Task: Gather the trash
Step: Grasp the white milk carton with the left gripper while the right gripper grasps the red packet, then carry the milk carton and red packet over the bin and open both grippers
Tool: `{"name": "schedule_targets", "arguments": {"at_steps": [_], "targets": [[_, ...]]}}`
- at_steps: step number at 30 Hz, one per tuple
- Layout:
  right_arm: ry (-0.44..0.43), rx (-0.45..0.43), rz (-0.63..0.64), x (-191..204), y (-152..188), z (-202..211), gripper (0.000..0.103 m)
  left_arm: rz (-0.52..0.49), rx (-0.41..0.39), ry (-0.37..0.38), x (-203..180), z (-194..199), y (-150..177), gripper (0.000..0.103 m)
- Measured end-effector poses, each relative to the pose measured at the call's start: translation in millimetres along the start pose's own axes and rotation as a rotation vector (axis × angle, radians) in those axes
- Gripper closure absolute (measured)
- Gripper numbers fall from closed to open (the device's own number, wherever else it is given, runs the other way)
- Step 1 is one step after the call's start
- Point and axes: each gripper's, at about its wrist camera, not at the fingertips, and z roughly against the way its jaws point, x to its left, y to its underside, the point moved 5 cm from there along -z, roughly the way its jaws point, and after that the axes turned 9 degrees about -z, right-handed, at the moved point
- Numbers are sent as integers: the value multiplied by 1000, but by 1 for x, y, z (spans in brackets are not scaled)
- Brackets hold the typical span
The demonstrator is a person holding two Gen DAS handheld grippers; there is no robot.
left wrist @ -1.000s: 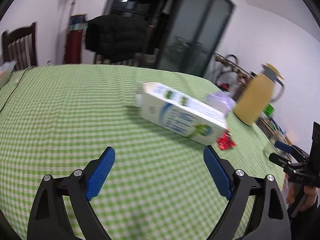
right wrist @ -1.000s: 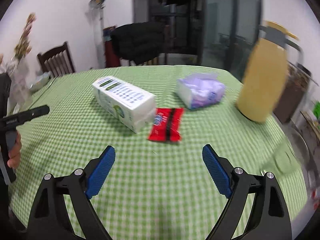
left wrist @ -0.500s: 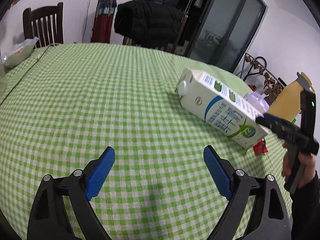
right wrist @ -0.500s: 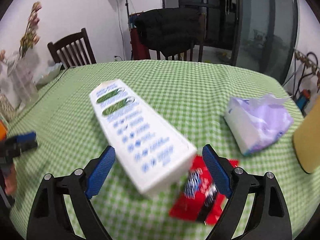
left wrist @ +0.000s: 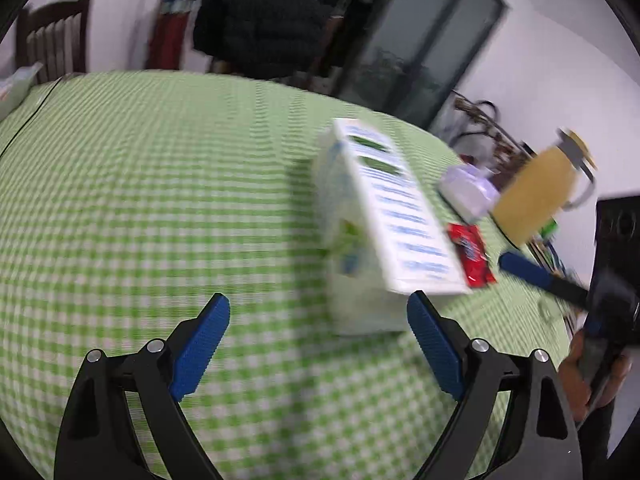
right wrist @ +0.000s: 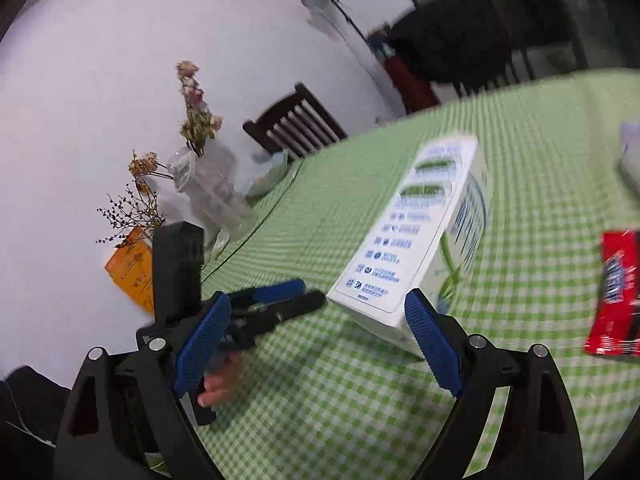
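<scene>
So the milk carton is lying on its side on the green checked tablecloth, toward the right half of the table, long side running away from both cameras. The left gripper has its jaws wide with nothing between them; the carton's near end sits just past its right fingertip. Same deal with the right gripper: jaws spread wide, nothing held, and the carton's near corner sits right at its right fingertip, though I can't tell if it's touching.

The red wrapper lies flat just right of the carton, close to the table's right edge. Behind it are a tissue pack and a yellow jug, so that side is crowded. Left of the carton it's all bare cloth, plenty of room. A glass vase with dried flowers stands off at the far left edge. Both views are pretty blurry.
</scene>
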Motion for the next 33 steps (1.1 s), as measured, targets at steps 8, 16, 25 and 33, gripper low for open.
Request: {"name": "schedule_targets", "arguments": {"at_steps": [8,16,25,33], "targets": [[788,-126,62,-65,-1,50,18,-172,13,-116,-51,-23,5,9],[870,-67,-20,-115,14,35,18,-142,13,-243,-81,-62,-21,9],[916,-37,-79,-151,5,11,19,-115,42,-252,-65,-74,-16,29],[888,-37,-94,-148,9,15,52,-108,9,-236,-56,-36,-20,31]]}}
